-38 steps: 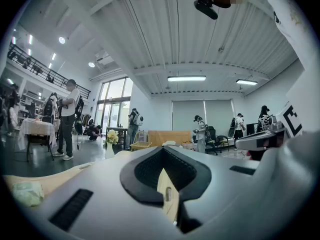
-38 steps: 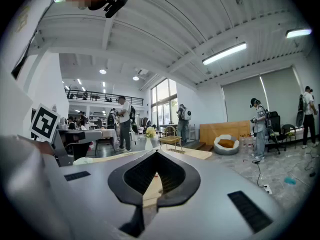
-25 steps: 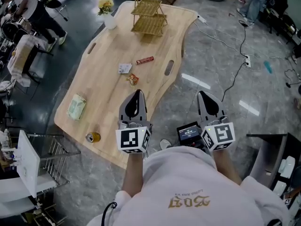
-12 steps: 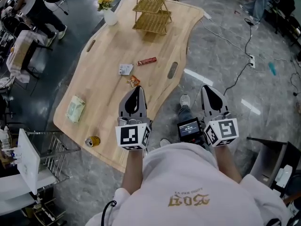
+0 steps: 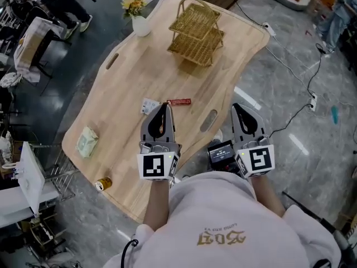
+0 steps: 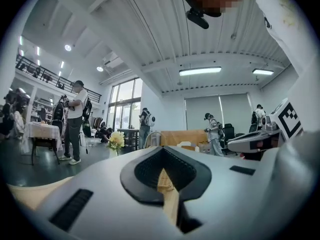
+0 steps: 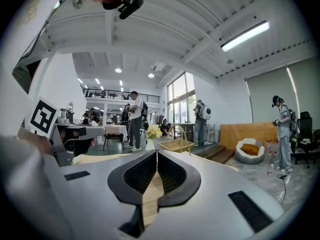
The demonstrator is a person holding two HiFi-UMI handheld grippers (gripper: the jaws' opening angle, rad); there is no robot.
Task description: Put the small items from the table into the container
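In the head view a two-tier wicker basket stands at the far end of the wooden table. A white packet and a red bar lie mid-table. A green packet and a can sit near the left edge. My left gripper is shut and empty, its tip over the table between the white packet and the red bar. My right gripper is shut and empty, just off the table's right edge. In the right gripper view the basket stands ahead beyond the closed jaws.
A vase of yellow flowers stands at the table's far left corner. A small screen device hangs between my grippers. A wire rack stands left of the table, cables run over the floor at right, and people stand around the room.
Both grippers have moved forward along the table. The left tip now reaches the white packet and red bar and covers the orange snack. The basket looks nearer.
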